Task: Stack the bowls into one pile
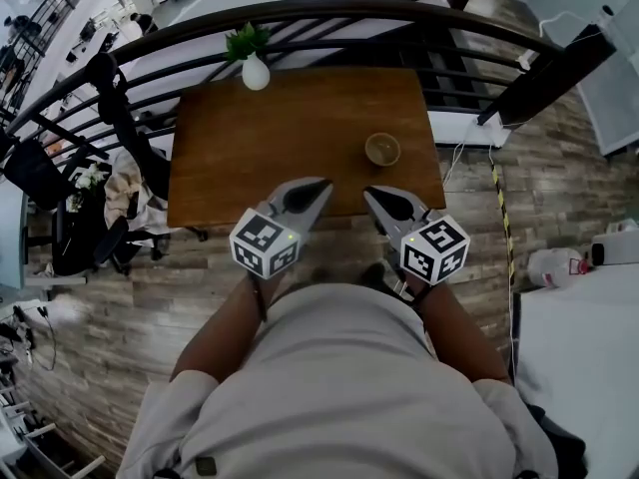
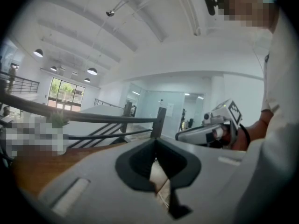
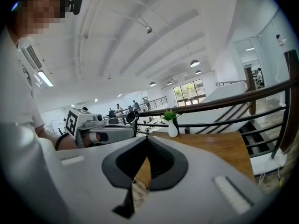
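Wooden table point(image 1: 270, 158), bowl point(image 1: 382, 149) toward its right edge (vase point(image 1: 256, 72) at far edge)

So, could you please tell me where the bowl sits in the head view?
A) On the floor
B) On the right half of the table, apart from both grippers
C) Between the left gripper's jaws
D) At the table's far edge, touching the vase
B: the bowl stands on the right half of the table, clear of the left gripper and right gripper, and well away from the vase.

Left tool point(image 2: 156, 143) jaws together, empty; right tool point(image 2: 183, 135) beside
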Demonstrator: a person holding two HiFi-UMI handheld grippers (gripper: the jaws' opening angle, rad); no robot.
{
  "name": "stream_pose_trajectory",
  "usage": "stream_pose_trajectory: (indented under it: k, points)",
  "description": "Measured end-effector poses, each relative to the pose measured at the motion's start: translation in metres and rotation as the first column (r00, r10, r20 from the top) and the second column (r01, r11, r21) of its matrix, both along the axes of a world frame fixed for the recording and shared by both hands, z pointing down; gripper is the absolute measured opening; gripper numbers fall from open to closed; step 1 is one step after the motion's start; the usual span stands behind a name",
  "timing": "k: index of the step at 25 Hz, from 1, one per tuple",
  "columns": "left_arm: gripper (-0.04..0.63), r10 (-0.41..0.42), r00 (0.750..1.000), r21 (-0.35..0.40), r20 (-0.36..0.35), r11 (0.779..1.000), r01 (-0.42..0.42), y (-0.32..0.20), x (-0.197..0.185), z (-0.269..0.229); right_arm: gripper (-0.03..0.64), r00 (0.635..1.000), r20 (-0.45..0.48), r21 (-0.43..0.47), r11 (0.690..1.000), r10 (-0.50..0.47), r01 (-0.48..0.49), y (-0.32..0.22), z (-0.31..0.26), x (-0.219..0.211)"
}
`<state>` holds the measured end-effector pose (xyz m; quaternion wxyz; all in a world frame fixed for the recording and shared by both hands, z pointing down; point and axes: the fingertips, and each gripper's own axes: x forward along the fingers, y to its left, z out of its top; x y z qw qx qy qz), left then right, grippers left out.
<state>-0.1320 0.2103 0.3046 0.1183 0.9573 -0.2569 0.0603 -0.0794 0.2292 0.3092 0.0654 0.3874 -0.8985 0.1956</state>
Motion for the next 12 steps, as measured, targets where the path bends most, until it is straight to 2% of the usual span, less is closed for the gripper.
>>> stream_pose_trajectory:
  k: [12]
  points:
    - [0.005,0.011,1.0,0.005,-0.012,1.0,-0.011,0.0,-0.0045,-0.0009,0.008,1.0,-0.018,0.013,1.0,0.009,-0.009,-0.0025,-0.0048,-0.0038]
